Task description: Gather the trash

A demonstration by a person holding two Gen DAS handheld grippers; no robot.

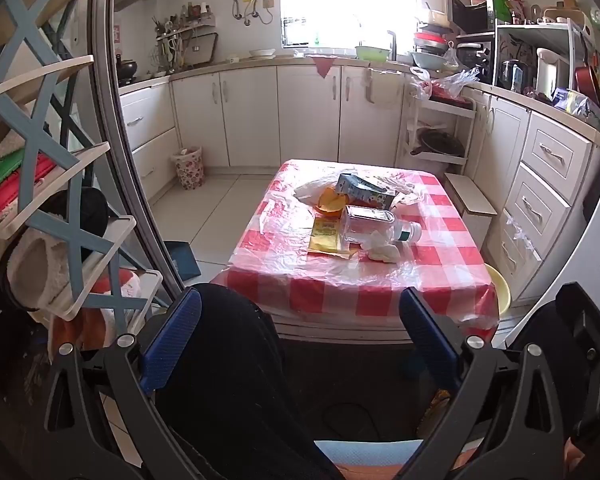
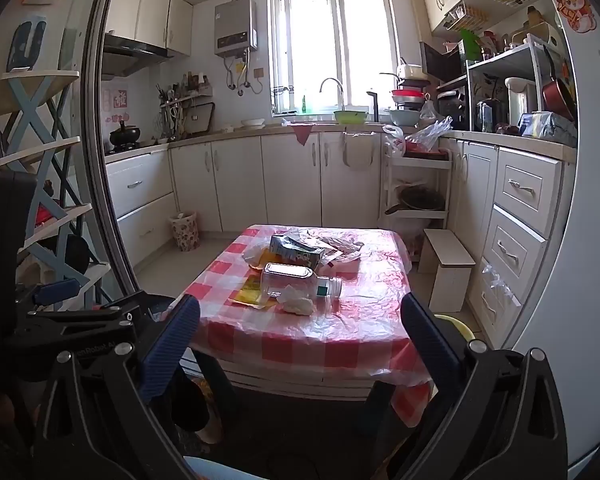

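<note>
Trash lies on a low table with a red-checked cloth (image 1: 380,292) (image 2: 340,332): a clear plastic bottle (image 1: 376,226) (image 2: 296,282) on its side, a crumpled tissue (image 1: 382,250) (image 2: 298,304), a yellow packet (image 1: 326,236) (image 2: 250,290), a blue-green carton (image 1: 366,192) (image 2: 296,254), orange peel (image 1: 332,202) and a white plastic bag (image 1: 312,192). My left gripper (image 1: 300,312) is open and empty, short of the table's near edge. My right gripper (image 2: 300,316) is open and empty, also short of the near edge.
A floral waste basket (image 1: 188,168) (image 2: 185,231) stands on the floor by the far-left cabinets. A blue shelf rack (image 1: 48,160) is at the left. A white stool (image 1: 470,204) (image 2: 448,268) and a yellow basin (image 1: 498,292) sit right of the table. Cabinets line the walls.
</note>
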